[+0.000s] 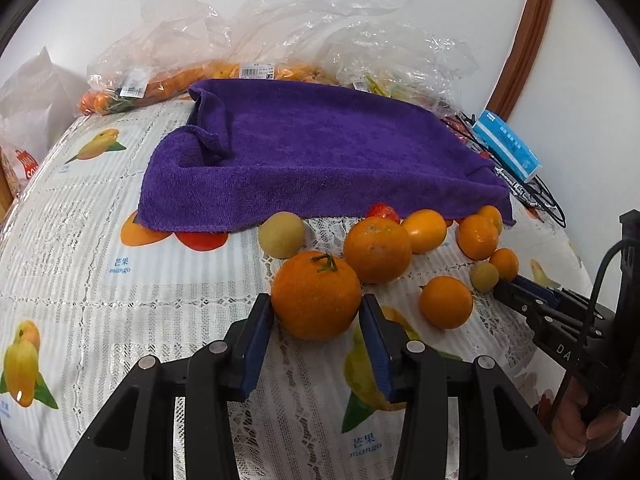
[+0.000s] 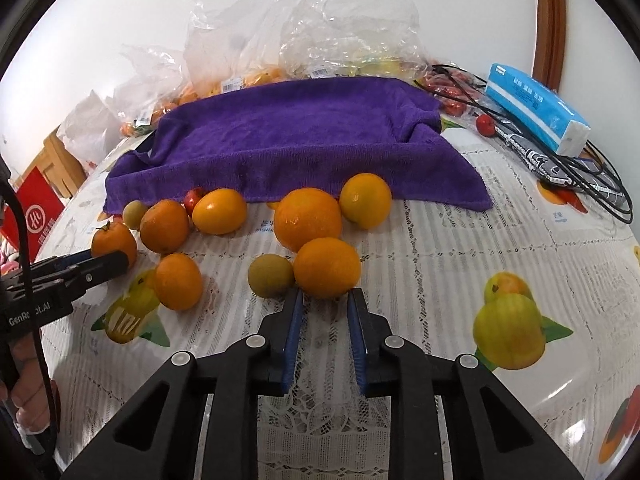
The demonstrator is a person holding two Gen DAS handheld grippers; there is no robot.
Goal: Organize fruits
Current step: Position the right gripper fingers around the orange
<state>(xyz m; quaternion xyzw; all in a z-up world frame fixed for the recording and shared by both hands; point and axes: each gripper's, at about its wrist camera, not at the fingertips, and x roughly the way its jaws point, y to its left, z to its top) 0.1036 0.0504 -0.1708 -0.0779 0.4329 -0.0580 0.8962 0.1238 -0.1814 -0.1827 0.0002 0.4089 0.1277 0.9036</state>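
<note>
— Left tool (image 1: 317, 300) first: what has it got?

— It is clamped on the stemmed orange (image 1: 316, 296). Both blue pads (image 1: 260, 344) press the fruit's flanks, and the orange sits on the worktop (image 1: 100, 240).

— And the right tool (image 2: 326, 296)?

— Its jaws are drawn nearly together with only a narrow gap and nothing in it. Its tips sit right at the near side of a round orange (image 2: 327, 267). I can't tell whether they touch it. A small greenish fruit (image 2: 271, 276) lies just beside that orange on its left.

— Where is the rest of the fruit?

— It is loose on the worktop, bunched along the front edge of the purple towel (image 1: 320, 152). A big orange (image 1: 377, 249) is right behind the stemmed one, a pale yellow-green fruit (image 1: 281, 234) is to its left, and a red fruit (image 1: 383, 211) is tucked against the towel hem. More oranges trail off to the right.

— What about the towel itself?

— It is draped over something box-shaped with a sunken middle. I can't see what is underneath.

— Anything behind it?

— Crumpled plastic bags (image 1: 280, 20) with more fruit inside stand against the wall. A blue tissue pack (image 2: 536, 108) and black cables (image 2: 592, 184) lie off to the right.
</note>
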